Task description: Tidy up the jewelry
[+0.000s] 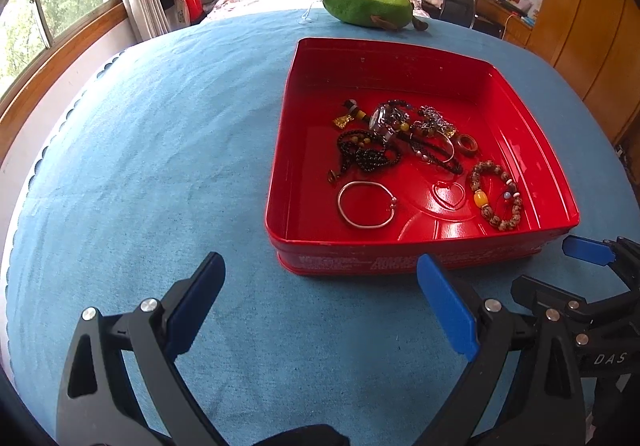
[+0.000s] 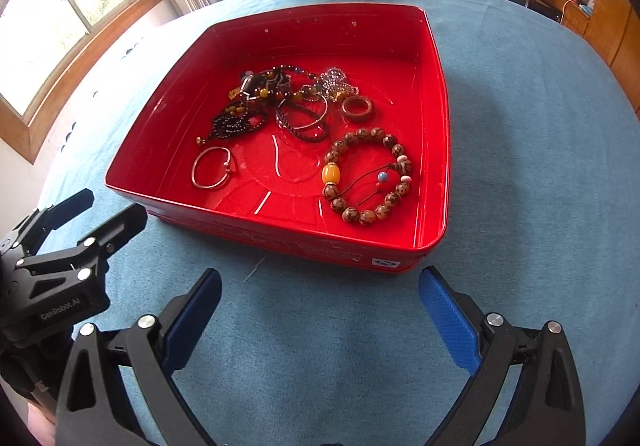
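Left tool [image 1: 320,286] and right tool [image 2: 320,294], each with blue-padded fingers spread wide and grasping nothing, poised above the blue cloth [image 1: 160,166] just short of the near wall of the red tin tray [image 2: 132,182]. The cloth covers a bed. All jewelry lies inside the tray: a silver bangle [image 1: 366,204] near the front left; a wooden bead bracelet [image 2: 368,176] with one amber bead near the front right; a brown ring [image 2: 358,109] behind it; a tangled heap of dark bead strands and metal pieces [image 1: 400,134] toward the middle. A green plush toy [image 1: 368,2] lies on the cloth beyond the tray.
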### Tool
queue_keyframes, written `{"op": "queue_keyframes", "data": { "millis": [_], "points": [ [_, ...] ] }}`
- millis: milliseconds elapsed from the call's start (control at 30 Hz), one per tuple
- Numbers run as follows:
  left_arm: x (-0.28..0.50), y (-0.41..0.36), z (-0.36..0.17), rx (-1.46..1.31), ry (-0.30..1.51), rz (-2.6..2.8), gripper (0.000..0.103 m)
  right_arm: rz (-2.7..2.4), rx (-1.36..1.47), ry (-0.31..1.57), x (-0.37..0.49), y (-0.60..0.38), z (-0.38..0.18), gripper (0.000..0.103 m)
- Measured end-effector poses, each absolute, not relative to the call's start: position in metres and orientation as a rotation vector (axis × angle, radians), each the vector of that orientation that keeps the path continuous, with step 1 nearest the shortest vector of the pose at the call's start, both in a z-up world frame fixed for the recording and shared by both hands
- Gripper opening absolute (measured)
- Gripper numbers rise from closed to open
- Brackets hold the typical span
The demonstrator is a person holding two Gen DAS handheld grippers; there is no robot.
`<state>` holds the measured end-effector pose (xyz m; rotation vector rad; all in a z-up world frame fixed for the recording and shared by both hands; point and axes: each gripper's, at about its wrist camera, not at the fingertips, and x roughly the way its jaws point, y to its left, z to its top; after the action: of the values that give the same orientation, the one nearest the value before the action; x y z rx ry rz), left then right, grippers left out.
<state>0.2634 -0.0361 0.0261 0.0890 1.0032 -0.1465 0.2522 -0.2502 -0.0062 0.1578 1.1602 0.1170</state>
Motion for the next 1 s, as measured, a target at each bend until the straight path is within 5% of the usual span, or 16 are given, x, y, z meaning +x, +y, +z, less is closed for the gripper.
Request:
{"op": "queue_keyframes", "data": {
  "millis": [1000],
  "points": [
    [0.2632, -0.035, 0.0259, 0.094, 1.002, -0.136, 0.096, 0.112, 0.146, 1.149, 0.2543, -0.2509, -0.0057, 0.099]
  ]
}}
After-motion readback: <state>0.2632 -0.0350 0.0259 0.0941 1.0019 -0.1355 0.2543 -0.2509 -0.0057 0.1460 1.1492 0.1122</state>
